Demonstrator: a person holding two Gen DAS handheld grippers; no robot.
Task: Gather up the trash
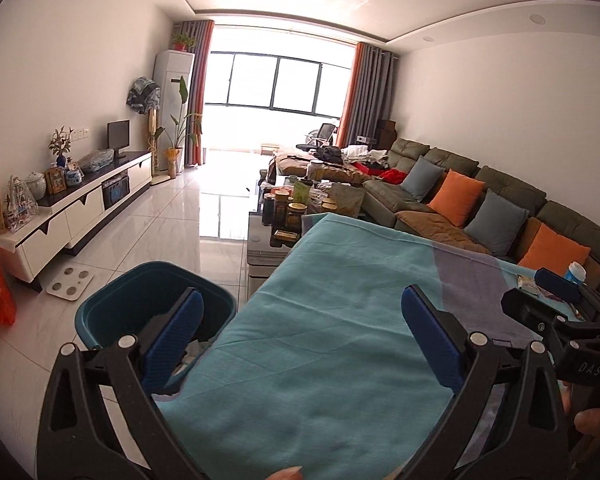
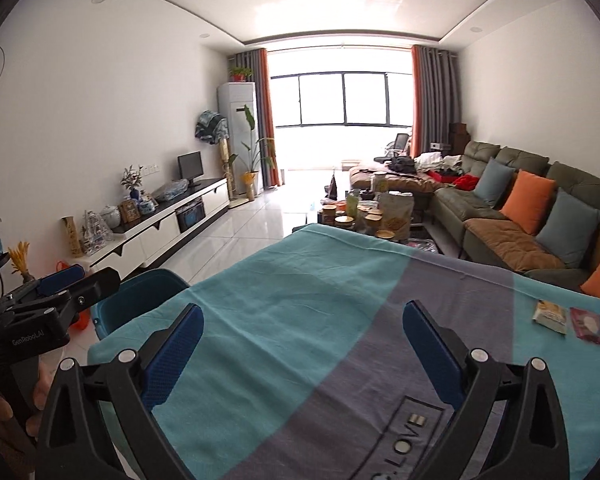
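My left gripper and right gripper gape wide, both empty above the cloth-covered table. The teal bin stands beside it.

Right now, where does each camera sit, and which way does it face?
Left wrist: on the left gripper, jaws open, facing the window over the teal blanket; dark bin at left, right gripper at right.
Right wrist: on the right gripper, jaws open, same direction; snack packets at right.
Shared: blanket, bin, sofa.
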